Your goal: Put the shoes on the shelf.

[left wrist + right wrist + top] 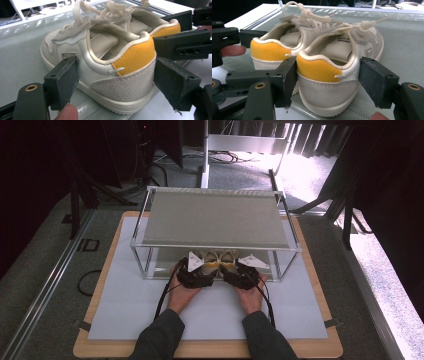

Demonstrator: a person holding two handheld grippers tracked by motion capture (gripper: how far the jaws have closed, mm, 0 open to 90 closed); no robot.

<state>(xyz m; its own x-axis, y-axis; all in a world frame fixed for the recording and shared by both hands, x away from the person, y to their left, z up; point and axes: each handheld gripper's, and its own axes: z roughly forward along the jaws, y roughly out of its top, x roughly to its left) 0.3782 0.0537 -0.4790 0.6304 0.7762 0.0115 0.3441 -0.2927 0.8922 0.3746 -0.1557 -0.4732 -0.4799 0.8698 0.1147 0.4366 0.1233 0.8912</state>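
Two small cream leather sneakers with suede mustard-yellow heel tabs sit side by side on the lower shelf of the metal-framed rack [150, 215]. The left gripper [115, 82] straddles the left sneaker [105, 65], jaws apart, pads off it. The right gripper [327, 82] brackets the right sneaker [332, 75], also open.

The high view is dim and soft, its far corners nearly black, while hard daylight at the upper right burns the grey carpet [310, 170] to white glare. Under the metal-framed rack's grey top shelf [212, 217] lies shadow. Both gripper views are brighter and evenly lit; the black jaws blur at the bottom edges, and the backgrounds soften.
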